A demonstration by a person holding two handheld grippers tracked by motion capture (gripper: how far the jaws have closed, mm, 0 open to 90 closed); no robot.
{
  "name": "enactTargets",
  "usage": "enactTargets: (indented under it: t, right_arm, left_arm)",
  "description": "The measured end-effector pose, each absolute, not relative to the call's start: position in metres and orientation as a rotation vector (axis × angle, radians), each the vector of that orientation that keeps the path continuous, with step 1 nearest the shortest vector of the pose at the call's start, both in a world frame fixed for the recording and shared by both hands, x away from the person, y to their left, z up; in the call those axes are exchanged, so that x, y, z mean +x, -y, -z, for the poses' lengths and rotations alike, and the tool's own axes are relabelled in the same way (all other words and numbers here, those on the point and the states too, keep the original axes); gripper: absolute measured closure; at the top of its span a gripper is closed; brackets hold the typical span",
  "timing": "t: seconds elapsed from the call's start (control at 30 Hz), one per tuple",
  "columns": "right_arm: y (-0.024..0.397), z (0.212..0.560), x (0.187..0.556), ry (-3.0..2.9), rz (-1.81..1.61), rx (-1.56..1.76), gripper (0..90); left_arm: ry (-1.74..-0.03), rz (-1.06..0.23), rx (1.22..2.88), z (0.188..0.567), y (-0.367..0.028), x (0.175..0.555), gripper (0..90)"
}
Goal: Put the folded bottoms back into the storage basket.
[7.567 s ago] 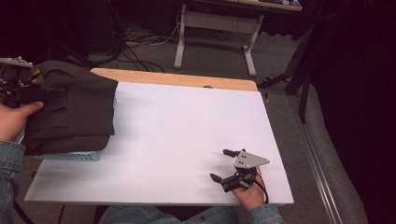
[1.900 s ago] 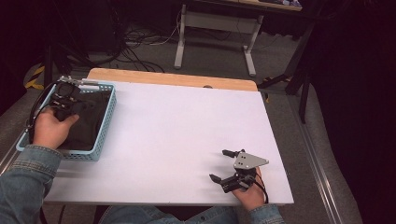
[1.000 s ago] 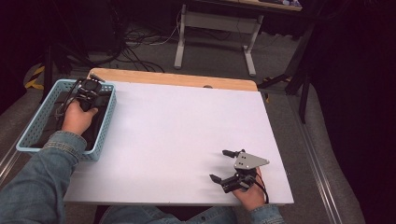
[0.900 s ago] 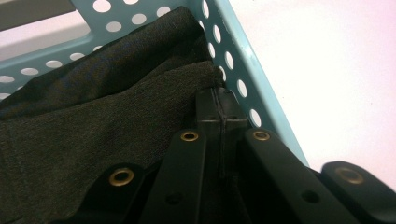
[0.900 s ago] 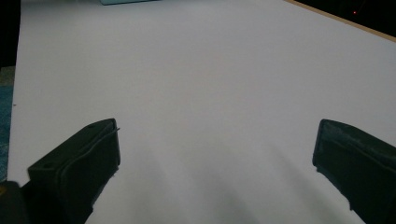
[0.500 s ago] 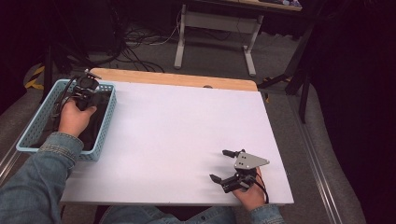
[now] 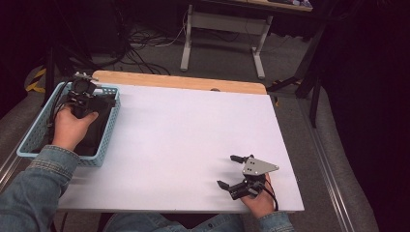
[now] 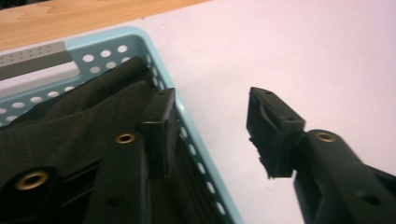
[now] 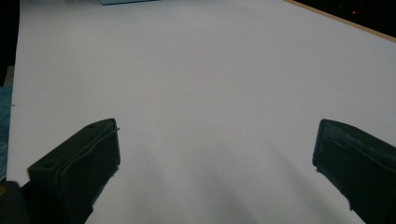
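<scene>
A light blue perforated basket (image 7: 107, 138) sits at the table's left edge with a dark folded cloth (image 7: 95, 135) lying in it. The person's left hand holds my left gripper (image 7: 110, 100) over the basket's far right part. In the left gripper view the left gripper (image 8: 212, 122) is open, one jaw above the dark cloth (image 8: 65, 130) and the other above the white table, straddling the basket's rim (image 8: 163, 70). My right gripper (image 7: 226, 171) rests near the front right of the table. The right gripper (image 9: 217, 144) is open wide over bare white surface.
The white tabletop (image 7: 193, 130) has a wooden strip (image 7: 179, 81) along its far edge. Beyond the table are a desk's white legs (image 7: 186, 43) and floor cables (image 7: 145, 38). A dark chair or partition (image 7: 367, 96) stands to the right.
The dark cloth, earlier held over the table's left edge, now lies in the basket. The left gripper has shifted right toward the basket's rim. The right gripper has stayed still.
</scene>
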State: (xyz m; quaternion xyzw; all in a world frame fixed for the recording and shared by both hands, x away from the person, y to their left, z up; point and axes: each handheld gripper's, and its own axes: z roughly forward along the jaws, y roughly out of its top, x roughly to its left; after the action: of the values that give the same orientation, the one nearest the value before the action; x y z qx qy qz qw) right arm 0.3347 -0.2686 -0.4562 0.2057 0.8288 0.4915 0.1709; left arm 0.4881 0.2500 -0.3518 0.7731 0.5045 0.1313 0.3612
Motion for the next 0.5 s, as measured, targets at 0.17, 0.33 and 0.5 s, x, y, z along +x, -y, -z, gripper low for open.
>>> enactTargets:
  t: [0.17,0.33,0.5]
  right_arm:
    - [0.269,0.456,0.335,-2.353,-1.396,0.587,1.3]
    - [0.269,0.456,0.335,-2.353,-1.395,0.586,1.3]
    - [0.269,0.456,0.335,-2.354,-1.395,0.585,1.3]
  left_arm:
    - [-1.249,-0.317,1.983,0.349,-0.248,0.479,38.9]
    - [-1.214,-0.309,1.959,0.347,-0.247,0.472,29.0]
    - [-1.158,-0.290,1.958,0.345,-0.242,0.463,18.2]
